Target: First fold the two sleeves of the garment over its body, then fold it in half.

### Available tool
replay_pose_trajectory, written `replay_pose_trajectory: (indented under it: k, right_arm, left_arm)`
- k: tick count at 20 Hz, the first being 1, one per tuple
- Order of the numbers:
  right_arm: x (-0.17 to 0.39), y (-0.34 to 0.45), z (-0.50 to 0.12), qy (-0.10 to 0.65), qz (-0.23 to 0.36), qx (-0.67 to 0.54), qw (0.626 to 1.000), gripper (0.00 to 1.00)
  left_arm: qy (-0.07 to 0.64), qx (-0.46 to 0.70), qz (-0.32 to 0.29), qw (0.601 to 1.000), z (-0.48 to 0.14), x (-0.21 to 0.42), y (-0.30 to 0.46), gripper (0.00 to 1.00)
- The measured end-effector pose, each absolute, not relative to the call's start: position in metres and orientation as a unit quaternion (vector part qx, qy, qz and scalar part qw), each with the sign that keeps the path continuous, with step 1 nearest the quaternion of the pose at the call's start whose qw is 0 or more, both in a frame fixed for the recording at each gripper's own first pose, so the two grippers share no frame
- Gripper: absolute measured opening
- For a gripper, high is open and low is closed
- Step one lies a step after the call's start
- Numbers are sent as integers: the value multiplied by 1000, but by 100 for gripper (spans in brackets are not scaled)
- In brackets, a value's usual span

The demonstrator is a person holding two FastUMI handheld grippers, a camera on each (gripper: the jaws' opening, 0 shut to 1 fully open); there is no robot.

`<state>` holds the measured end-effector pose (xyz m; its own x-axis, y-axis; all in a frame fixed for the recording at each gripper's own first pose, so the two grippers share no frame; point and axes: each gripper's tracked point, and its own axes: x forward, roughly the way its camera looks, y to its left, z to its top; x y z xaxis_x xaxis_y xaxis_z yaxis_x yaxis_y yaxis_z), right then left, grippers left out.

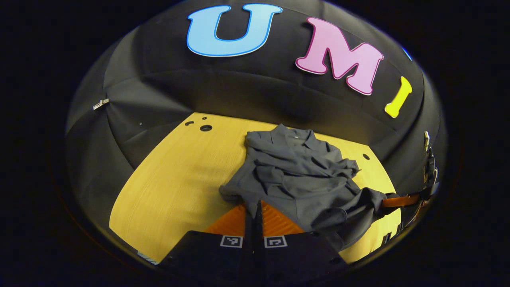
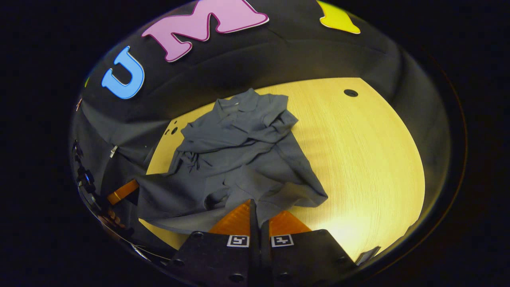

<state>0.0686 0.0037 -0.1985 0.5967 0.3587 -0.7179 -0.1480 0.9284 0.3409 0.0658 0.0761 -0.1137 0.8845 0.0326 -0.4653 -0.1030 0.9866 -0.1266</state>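
Observation:
A dark grey collared garment (image 1: pixel 295 175) lies rumpled on the yellow wooden table (image 1: pixel 171 179), collar at the far side, both sleeves bunched over its body. In the left gripper view, my left gripper (image 1: pixel 258 205) is shut on the near hem at one corner. The right gripper (image 1: pixel 398 200) shows at the far right of that view, gripping the hem's other corner. In the right gripper view, my right gripper (image 2: pixel 255 204) is shut on the hem of the garment (image 2: pixel 239 155), and the left gripper (image 2: pixel 121 192) shows at the far left, at the cloth's edge.
Round holes (image 1: pixel 206 128) sit in the table's far left corner, and another hole (image 2: pixel 350 93) near the far right. Black booth cloth rises close behind the collar. Bare table (image 2: pixel 370 159) stretches to the right of the garment.

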Motion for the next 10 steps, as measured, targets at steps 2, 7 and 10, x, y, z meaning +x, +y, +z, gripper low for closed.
replay_pose_trajectory:
  k: [2,7,10]
  right_arm:
    - [89,4,-189,408,146,119,893,5]
    - [143,7,-174,374,147,116,909,5]
    - [179,9,-163,350,148,109,919,5]
  left_arm:
    - [228,-86,32,969,-103,84,75,5]
    - [203,-82,25,975,-79,135,77,5]
    - [190,-87,20,978,-63,176,75,5]
